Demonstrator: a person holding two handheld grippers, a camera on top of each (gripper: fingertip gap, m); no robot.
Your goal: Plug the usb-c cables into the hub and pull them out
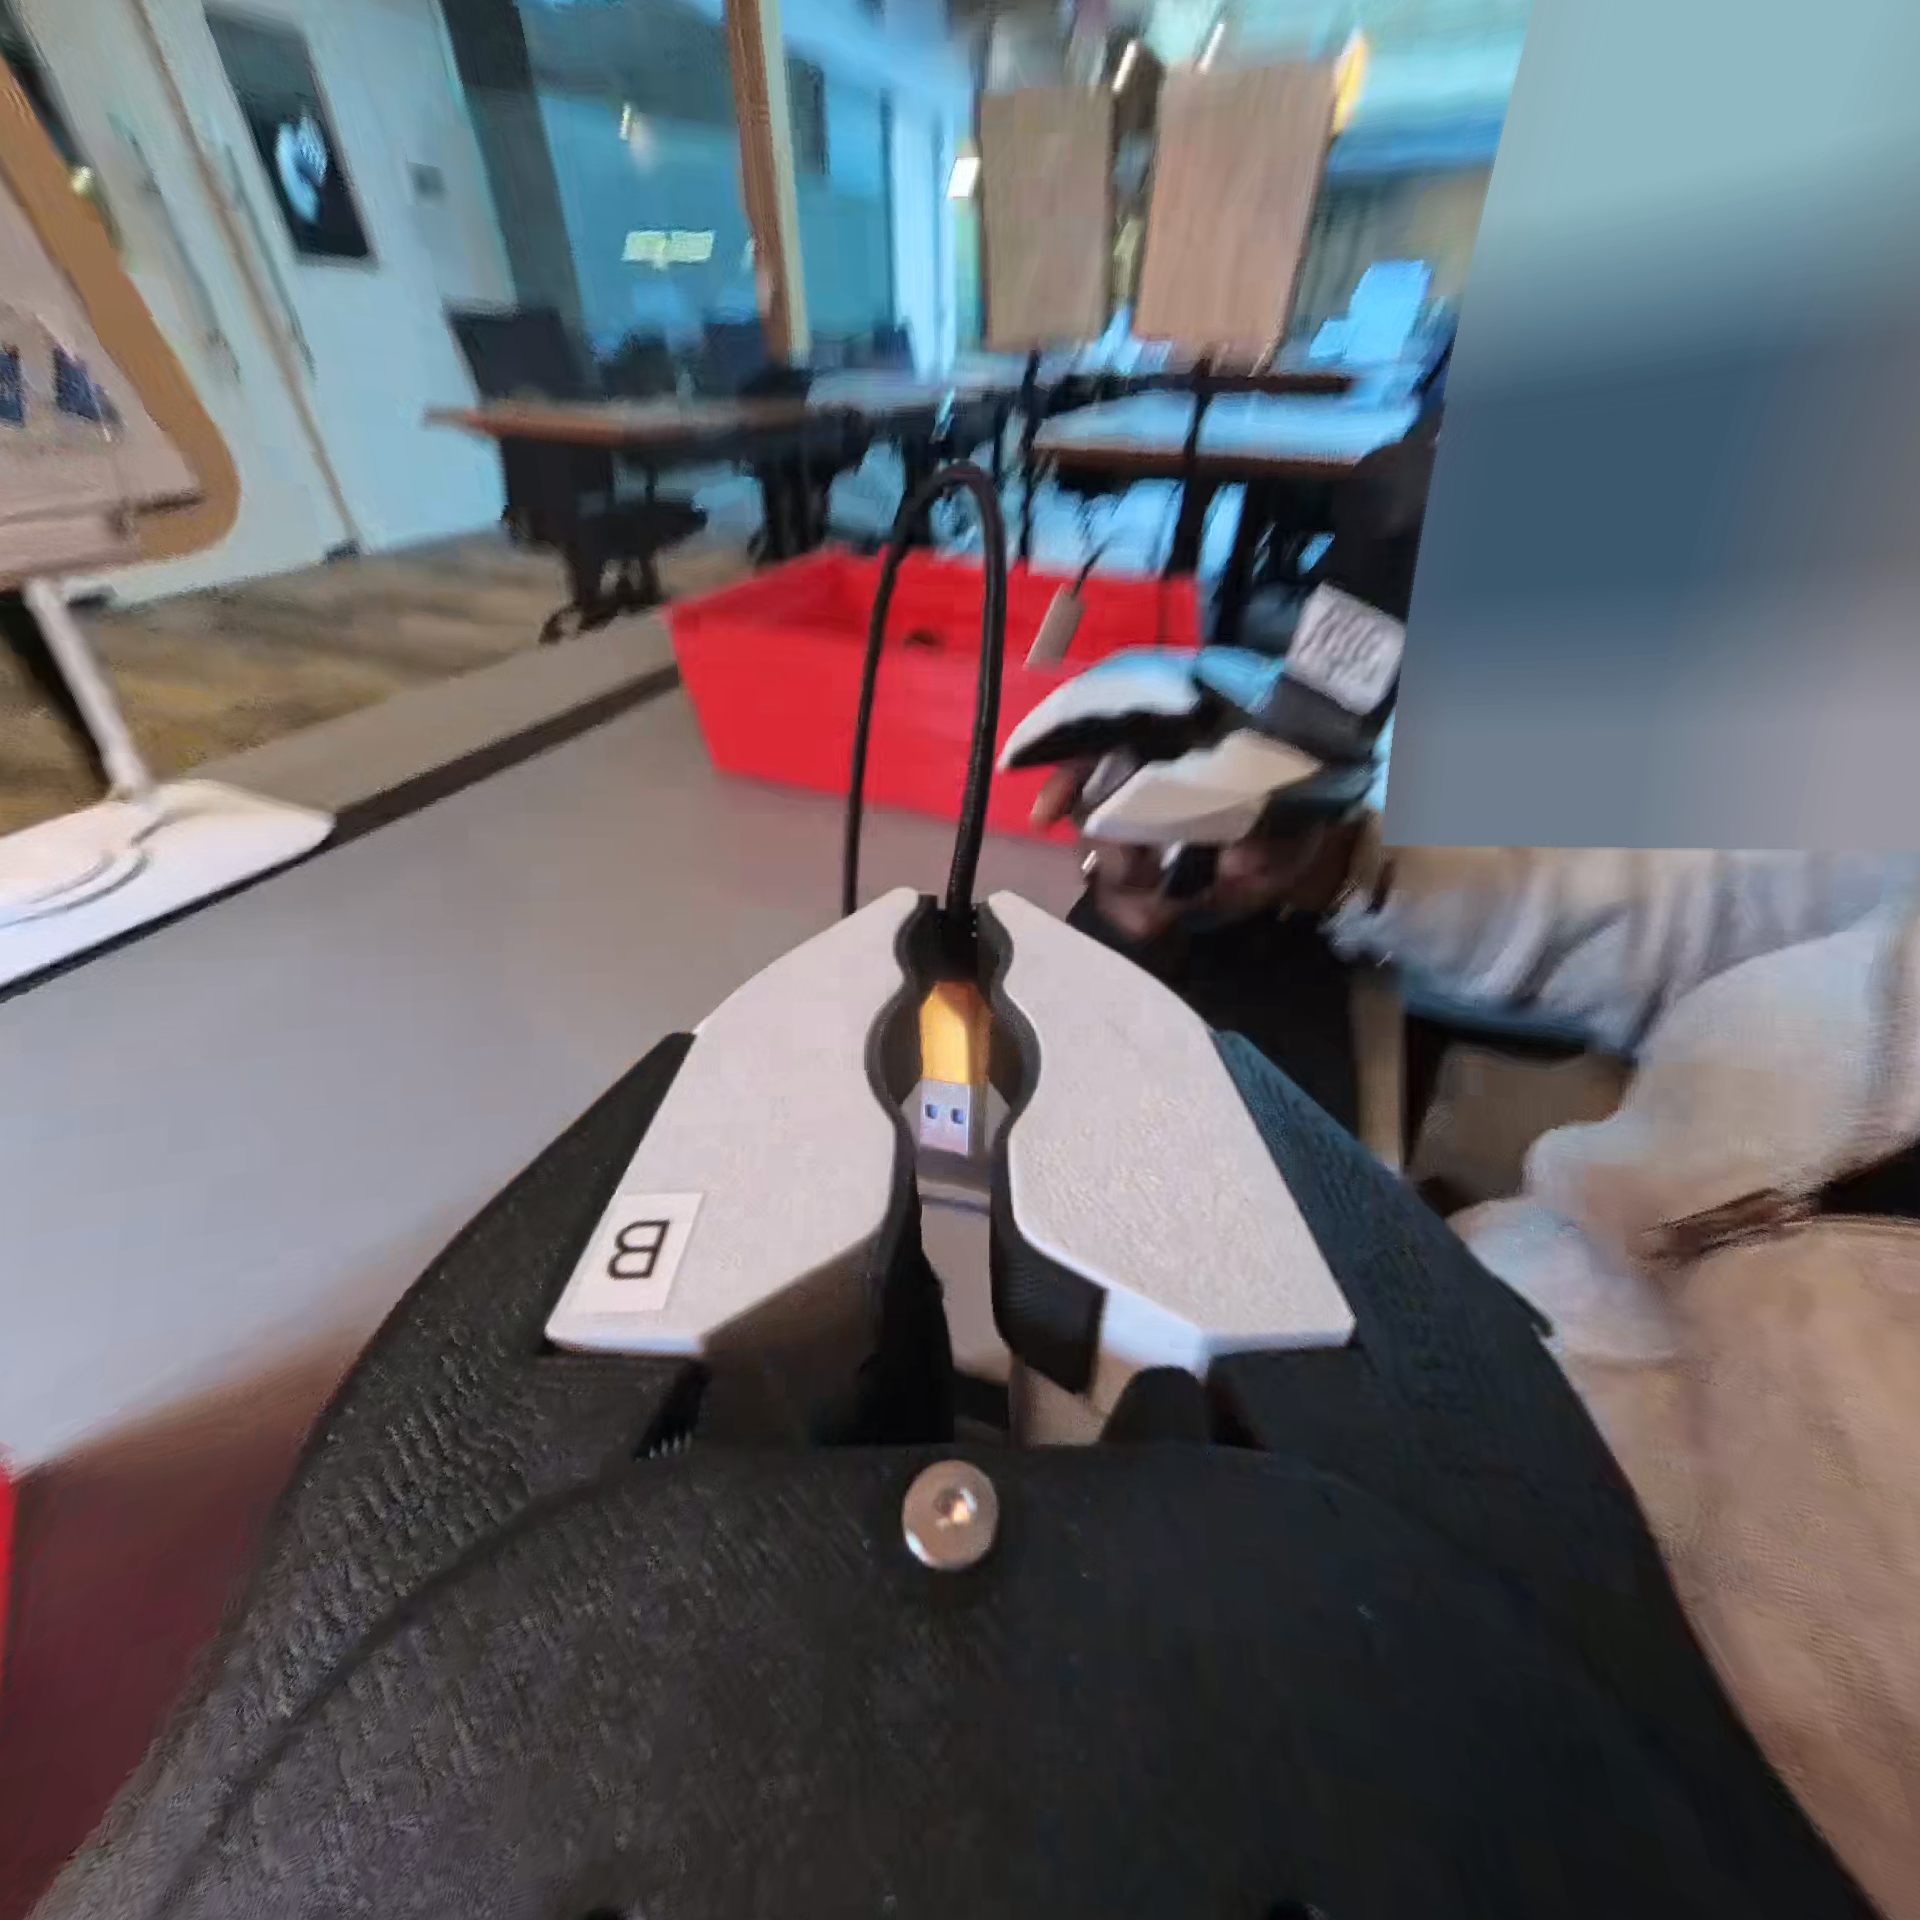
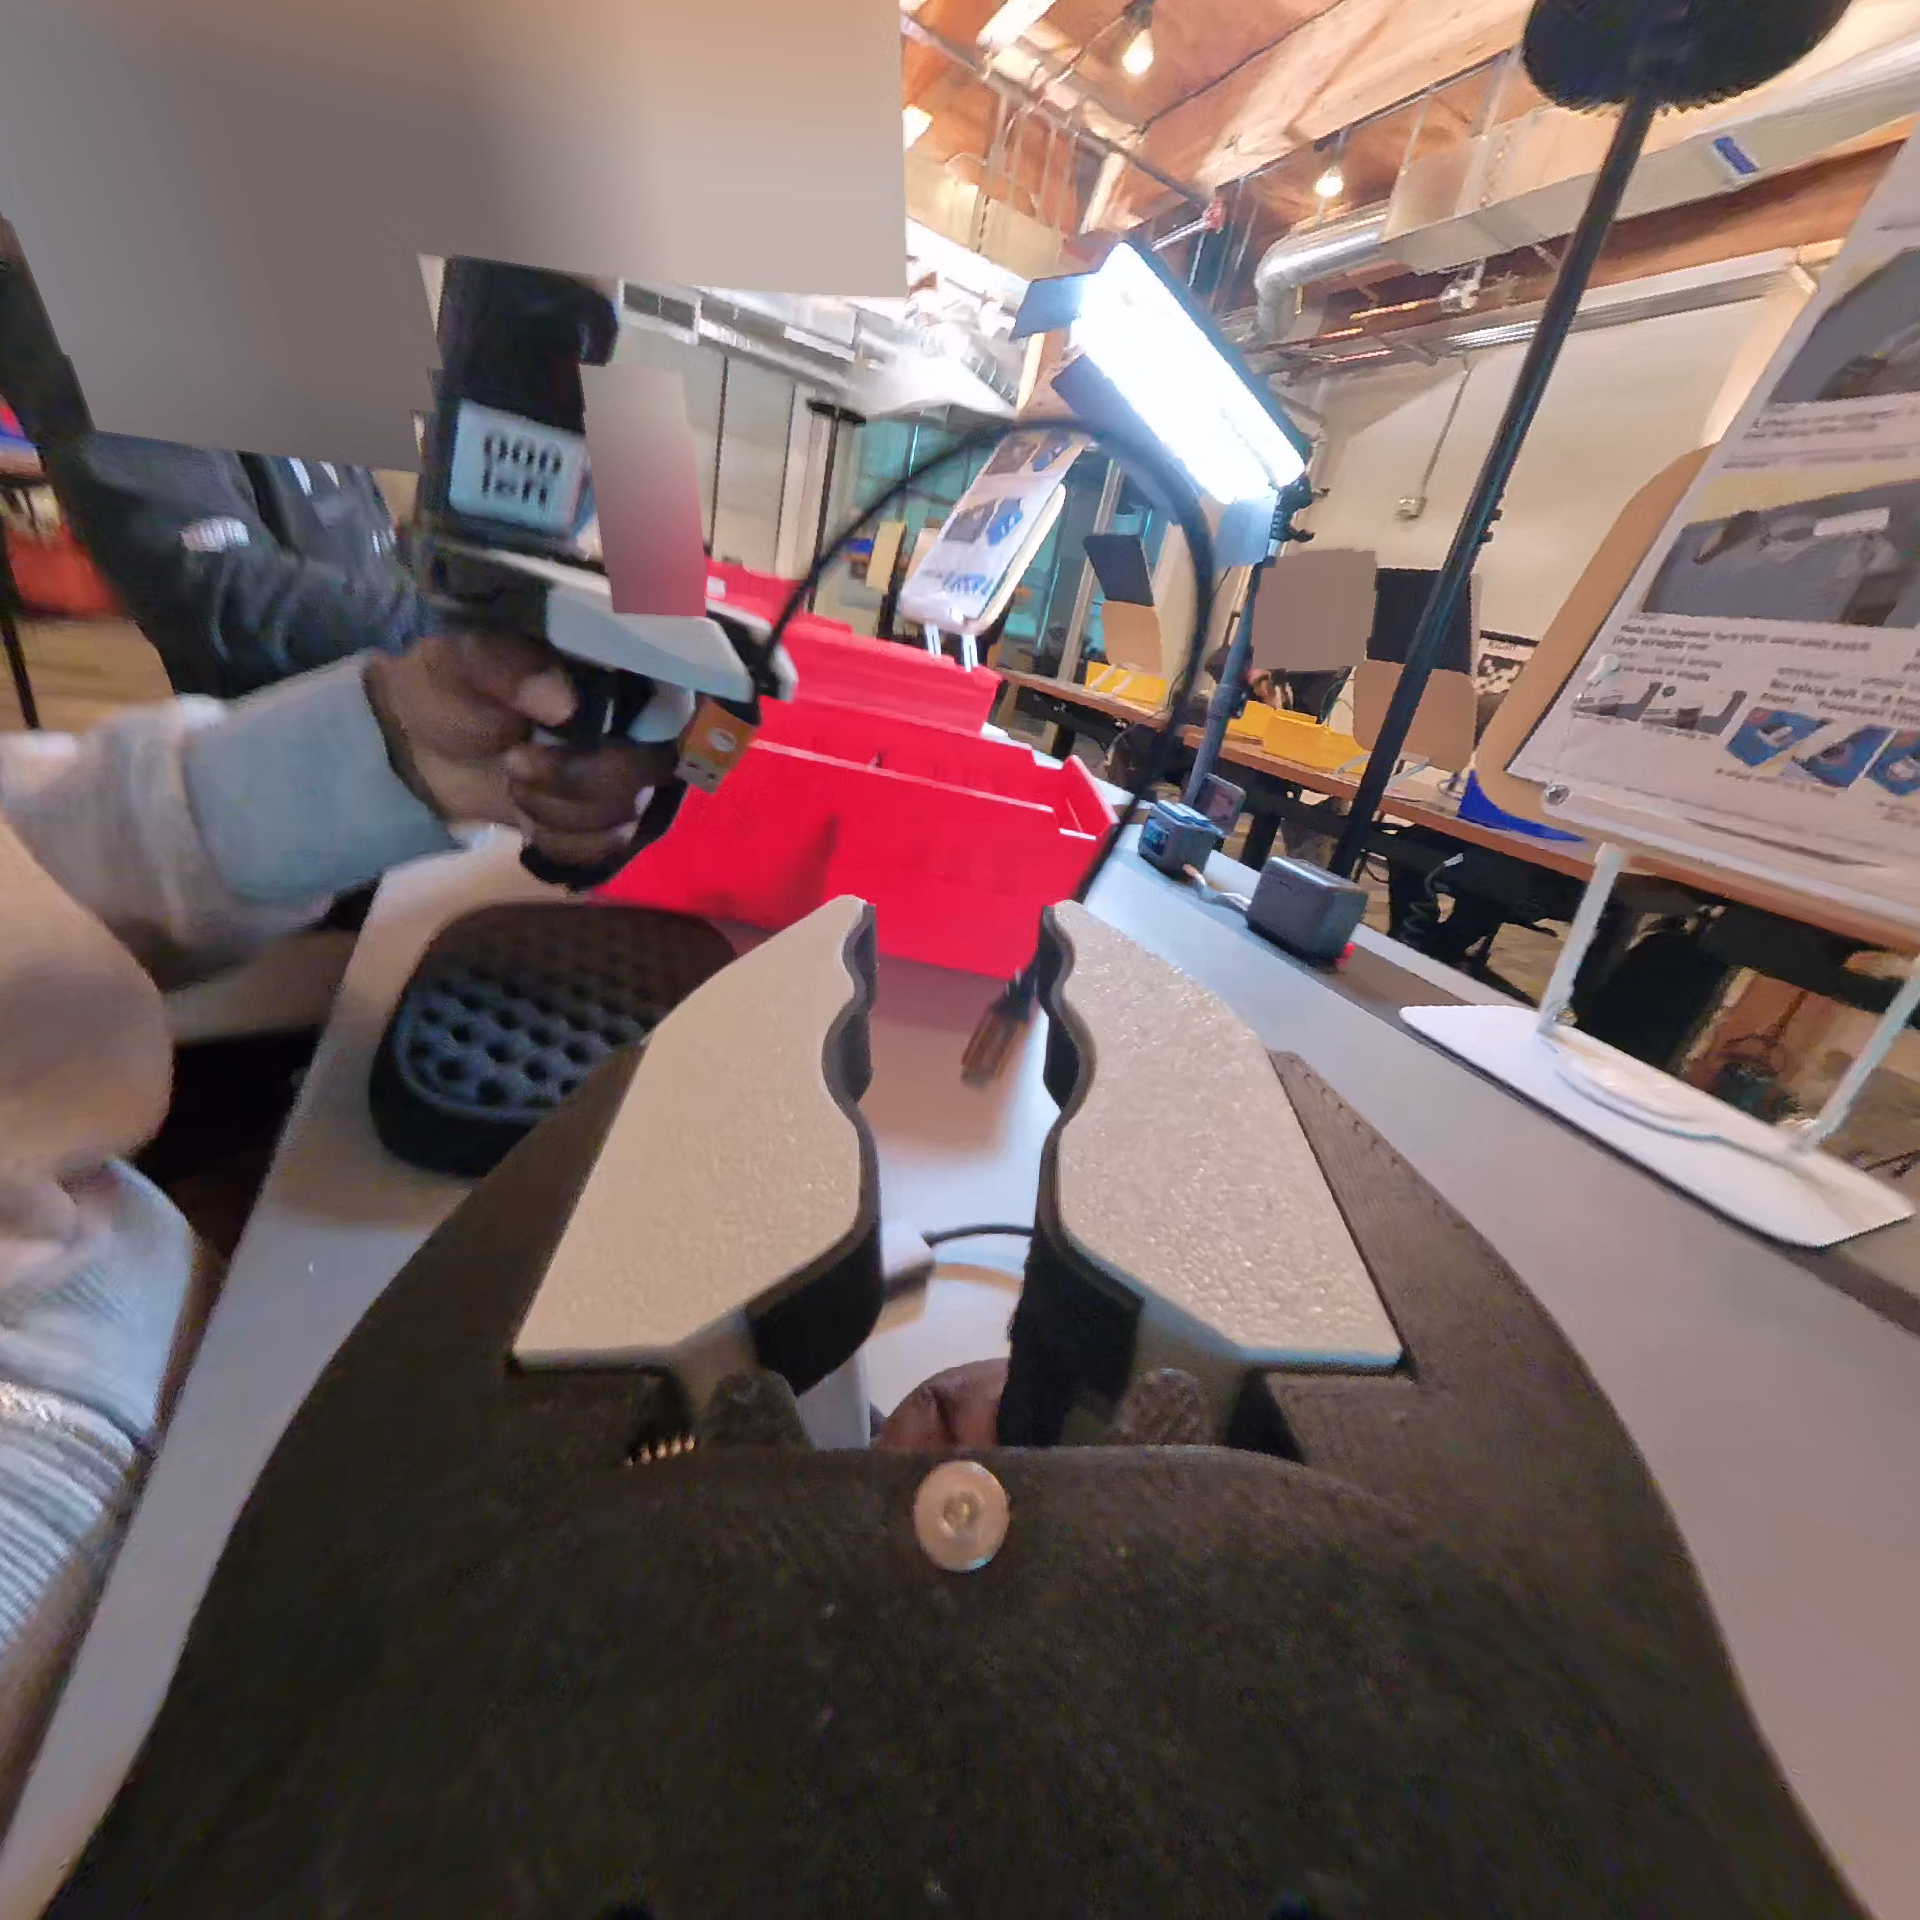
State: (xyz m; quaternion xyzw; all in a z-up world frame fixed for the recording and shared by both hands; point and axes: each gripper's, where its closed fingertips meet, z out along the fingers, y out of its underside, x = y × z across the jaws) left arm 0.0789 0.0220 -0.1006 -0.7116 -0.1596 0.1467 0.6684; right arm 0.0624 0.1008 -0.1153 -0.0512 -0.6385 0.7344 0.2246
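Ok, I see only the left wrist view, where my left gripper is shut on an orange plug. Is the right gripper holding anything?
Observer: No. The right gripper is open and empty, above the grey table.
Operator: Where does the other end of the cable go?
Observer: From the orange plug in the left gripper, the black cable arcs up and then runs down to a dark connector. That connector lies on the table just ahead of the right gripper's fingertips.
Operator: Is anything else close by?
Observer: Yes, a black round perforated pad lies on the table, left of the right gripper.
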